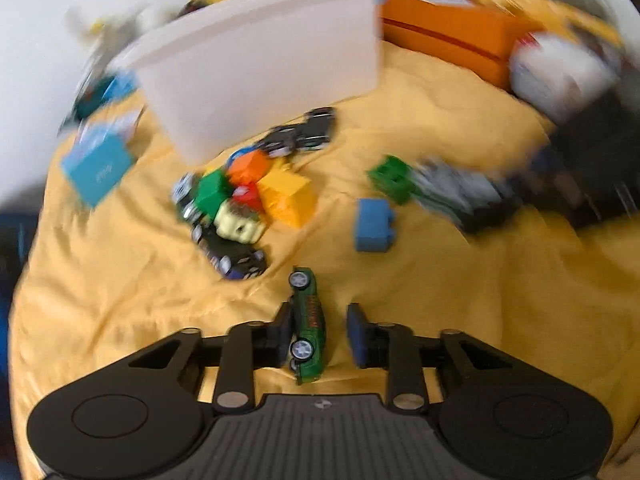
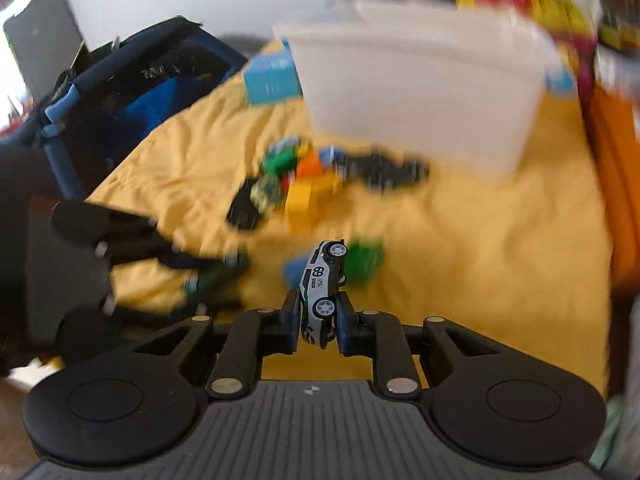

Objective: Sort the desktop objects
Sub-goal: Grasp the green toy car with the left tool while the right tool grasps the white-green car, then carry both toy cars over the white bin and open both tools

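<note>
In the left wrist view my left gripper (image 1: 318, 330) is open; a green toy car (image 1: 307, 322) lies on its side against the left finger, with a gap to the right finger. A pile of coloured blocks and dark toy cars (image 1: 240, 196) lies ahead, with a blue block (image 1: 374, 226) and a green block (image 1: 392, 178) to the right. A white bin (image 1: 264, 64) stands behind. In the right wrist view my right gripper (image 2: 319, 312) is shut on a white toy car (image 2: 322, 290), held above the cloth. The left gripper shows blurred at the left (image 2: 168, 256).
A yellow cloth (image 1: 460, 280) covers the table. An orange box (image 1: 452, 36) stands at the back right, a light blue box (image 1: 98, 164) at the left. A dark blue frame (image 2: 120, 92) stands off the table's left edge. Both views are motion-blurred.
</note>
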`<action>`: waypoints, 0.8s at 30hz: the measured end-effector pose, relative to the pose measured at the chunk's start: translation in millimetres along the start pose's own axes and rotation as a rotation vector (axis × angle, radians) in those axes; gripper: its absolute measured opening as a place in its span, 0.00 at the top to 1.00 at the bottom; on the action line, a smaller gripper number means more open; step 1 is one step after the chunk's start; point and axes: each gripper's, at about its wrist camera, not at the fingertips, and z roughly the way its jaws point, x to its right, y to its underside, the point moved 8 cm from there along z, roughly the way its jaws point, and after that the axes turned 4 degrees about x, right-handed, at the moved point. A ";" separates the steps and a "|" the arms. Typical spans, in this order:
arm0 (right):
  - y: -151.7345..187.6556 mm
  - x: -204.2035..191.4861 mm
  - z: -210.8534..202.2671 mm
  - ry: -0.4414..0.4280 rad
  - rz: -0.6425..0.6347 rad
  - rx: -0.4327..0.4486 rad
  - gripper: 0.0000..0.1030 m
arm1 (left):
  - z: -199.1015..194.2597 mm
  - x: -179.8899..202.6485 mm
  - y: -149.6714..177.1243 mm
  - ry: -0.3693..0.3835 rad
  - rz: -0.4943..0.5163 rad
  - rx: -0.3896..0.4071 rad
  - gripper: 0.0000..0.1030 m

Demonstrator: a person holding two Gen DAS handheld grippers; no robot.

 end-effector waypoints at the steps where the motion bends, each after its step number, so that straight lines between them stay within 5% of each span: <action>1: 6.3 2.2 1.5 -0.016 0.035 -0.012 0.80 | 0.5 -6.5 0.0 0.026 -0.072 -0.004 0.81; 5: 16.5 11.4 8.8 -0.080 0.174 -0.023 0.80 | -3.1 -21.5 4.7 0.309 -0.488 -0.019 0.81; 8: 21.0 15.4 13.4 -0.111 0.234 -0.032 0.80 | 2.5 -16.7 15.0 0.349 -0.577 -0.049 0.79; 11: 23.3 21.4 10.1 -0.067 0.228 -0.029 0.67 | -5.7 -16.0 13.9 0.273 -0.518 -0.014 0.69; 13: 22.6 26.0 2.5 -0.017 0.177 -0.004 0.64 | -13.2 -16.1 8.9 0.165 -0.401 0.016 0.48; 18: 15.1 28.3 -5.8 0.072 0.031 0.021 0.57 | -26.5 -1.1 -2.4 0.014 -0.113 0.033 0.44; 24: 5.1 6.5 3.5 0.133 -0.128 0.003 0.53 | -15.7 13.1 -0.6 -0.012 -0.039 -0.015 0.43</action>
